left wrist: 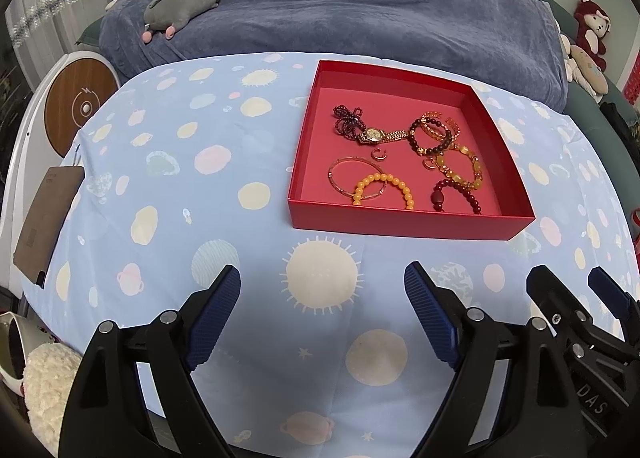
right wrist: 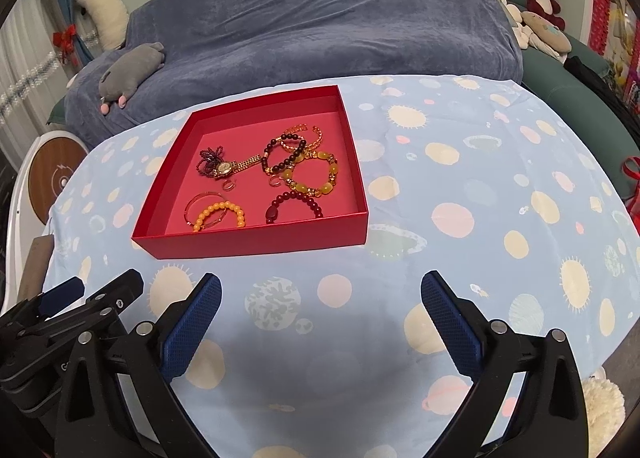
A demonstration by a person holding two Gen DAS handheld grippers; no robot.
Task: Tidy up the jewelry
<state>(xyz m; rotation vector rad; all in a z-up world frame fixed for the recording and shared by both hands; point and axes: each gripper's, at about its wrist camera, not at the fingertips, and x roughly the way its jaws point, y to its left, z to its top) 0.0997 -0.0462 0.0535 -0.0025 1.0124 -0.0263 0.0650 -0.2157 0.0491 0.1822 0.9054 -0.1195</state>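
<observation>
On the tabletop, which is draped in a pale blue cloth (left wrist: 168,194) printed with suns and planets, sits a shallow red box (left wrist: 404,220) holding all the jewelry. In the left wrist view the box lies ahead and to the right of the left tongs (left wrist: 322,300); in the right wrist view it lies ahead and to the left of the right tongs (right wrist: 320,306). Both tongs hover low over the cloth just short of the box, blue-padded jaws spread wide with nothing between them. Each shows at the edge of the other's view, side by side.

Inside the box, a gold watch (left wrist: 378,135) lies near the middle, its band touching a cluster of small dark purple beads (left wrist: 349,119) on one side and a dark red beaded bracelet (left wrist: 430,136) on the other. That bracelet overlaps an orange open bangle (left wrist: 442,123) toward the far wall. Nearer the front wall, an orange beaded bracelet (left wrist: 382,188) overlaps a thin gold bangle (left wrist: 352,176). A yellow stone bracelet (left wrist: 460,168) and a deep red bracelet with a large oval bead (left wrist: 456,194) lie toward the right side. Two small rings (left wrist: 377,154) rest on the box floor between the bracelets.

Behind the tabletop, a grey plush animal (left wrist: 182,4) lies on a blue blanket (left wrist: 360,6).
</observation>
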